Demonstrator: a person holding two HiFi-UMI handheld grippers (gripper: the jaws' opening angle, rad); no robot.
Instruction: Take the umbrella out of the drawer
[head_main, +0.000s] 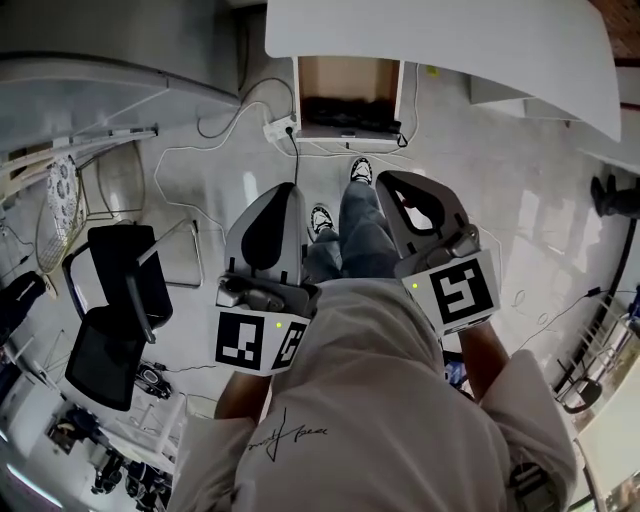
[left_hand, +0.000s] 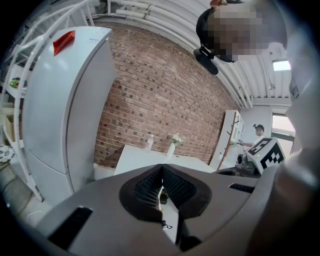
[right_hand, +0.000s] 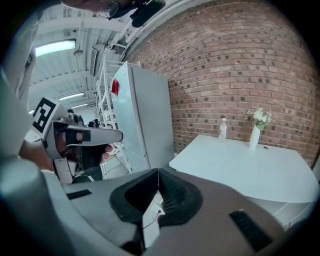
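Observation:
No umbrella shows in any view. Under the white table (head_main: 440, 50) stands a wooden drawer unit (head_main: 347, 95), open toward me, with something dark inside that I cannot make out. My left gripper (head_main: 290, 190) and right gripper (head_main: 385, 180) are held side by side in front of my body, above my legs and short of the unit. Both are shut, with the tips touching and nothing between them. The left gripper (left_hand: 161, 169) points toward the table and the brick wall. In the right gripper view the right gripper (right_hand: 158, 171) is aimed at the table's near corner.
A black chair (head_main: 115, 310) stands on the left. Cables and a power strip (head_main: 280, 127) lie on the floor near the unit. A tall white fridge (left_hand: 65, 100) is left of the table. A bottle (right_hand: 222, 129) and a vase (right_hand: 256, 135) stand on the table.

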